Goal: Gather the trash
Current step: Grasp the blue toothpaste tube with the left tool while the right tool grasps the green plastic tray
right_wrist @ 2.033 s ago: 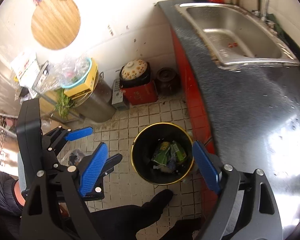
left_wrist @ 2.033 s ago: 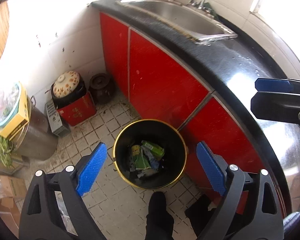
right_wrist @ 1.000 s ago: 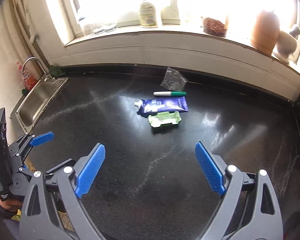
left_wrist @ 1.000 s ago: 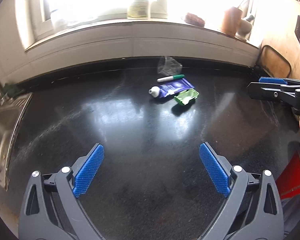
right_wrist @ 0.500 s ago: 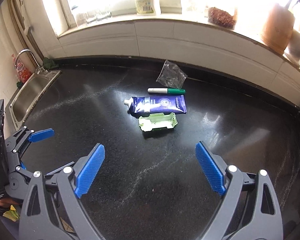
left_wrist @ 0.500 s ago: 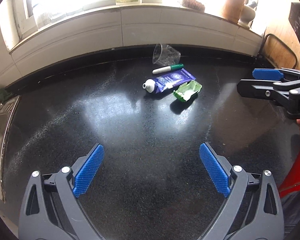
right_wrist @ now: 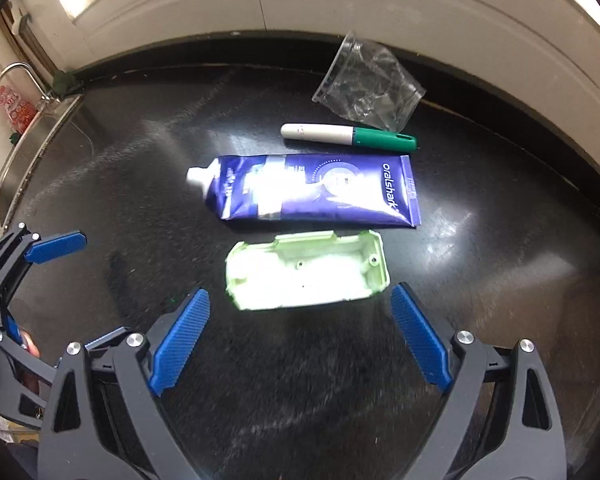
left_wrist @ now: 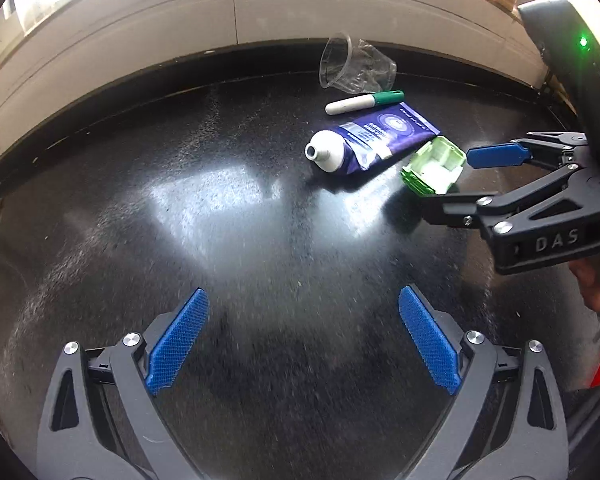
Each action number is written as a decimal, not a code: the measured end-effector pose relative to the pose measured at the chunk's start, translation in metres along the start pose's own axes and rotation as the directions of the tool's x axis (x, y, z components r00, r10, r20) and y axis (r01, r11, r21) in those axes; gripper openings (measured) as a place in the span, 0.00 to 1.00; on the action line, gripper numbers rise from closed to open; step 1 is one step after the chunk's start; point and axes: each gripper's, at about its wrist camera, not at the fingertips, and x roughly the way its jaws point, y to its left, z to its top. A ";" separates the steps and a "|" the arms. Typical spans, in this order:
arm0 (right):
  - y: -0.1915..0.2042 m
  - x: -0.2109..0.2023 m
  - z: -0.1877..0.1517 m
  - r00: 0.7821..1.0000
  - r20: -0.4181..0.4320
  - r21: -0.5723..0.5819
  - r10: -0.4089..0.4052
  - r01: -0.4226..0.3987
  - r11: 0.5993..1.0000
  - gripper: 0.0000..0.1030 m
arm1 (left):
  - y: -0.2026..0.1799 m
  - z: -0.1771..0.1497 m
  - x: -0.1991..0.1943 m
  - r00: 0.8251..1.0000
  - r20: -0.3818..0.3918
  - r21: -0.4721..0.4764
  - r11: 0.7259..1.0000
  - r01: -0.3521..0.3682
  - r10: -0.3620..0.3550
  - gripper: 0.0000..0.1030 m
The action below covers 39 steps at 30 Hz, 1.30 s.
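**Four pieces of trash on the bench, both tools spread wide**

Though glare whitens much of the dark bench (left_wrist: 180, 240) in the left wrist view, four pieces of trash can be counted well ahead of the left tool (left_wrist: 302, 340) and off to its right: one crumpled clear plastic cup (left_wrist: 354, 66), one white marker with a green cap (left_wrist: 364, 102), one blue tube (left_wrist: 374, 138) and one pale green plastic shell (left_wrist: 434, 168). The tube's print is too small to read here. The left tool's two blue pads stand wide apart with nothing between them. The right tool (left_wrist: 456, 178) enters from the right edge, its body cut off by the frame; its near finger hides the shell's lower corner, and the fingers sit on either side of the shell's end, not touching it as far as I can tell. Part of a hand shows behind it.

From the right wrist view, the same four items lie in a row straight ahead of the right tool (right_wrist: 300, 338): the shell (right_wrist: 306, 270) nearest, just beyond and between the wide-spread pads, then the tube (right_wrist: 316, 192), marker (right_wrist: 348, 136) and cup (right_wrist: 370, 84) farthest. Glare washes out the shell's inside. The left tool (right_wrist: 40, 276) is cut off at the left edge. One sink (right_wrist: 18, 156) shows partly, far left.
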 end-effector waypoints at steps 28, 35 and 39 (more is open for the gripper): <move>-0.116 -0.017 -0.022 0.999 -0.042 0.158 0.031 -0.024 0.987 0.77 | -0.058 0.105 0.073 0.980 -0.017 0.459 0.869 0.183 -0.198 0.73; -0.110 -0.031 -0.032 0.999 -0.020 0.152 0.040 -0.036 0.988 0.77 | -0.081 0.101 0.065 0.985 -0.048 0.446 0.878 0.171 -0.167 0.50; -0.098 -0.045 -0.031 0.999 0.016 0.127 0.037 -0.039 0.991 0.77 | -0.084 0.089 0.045 0.989 -0.029 0.363 0.921 0.143 -0.142 0.49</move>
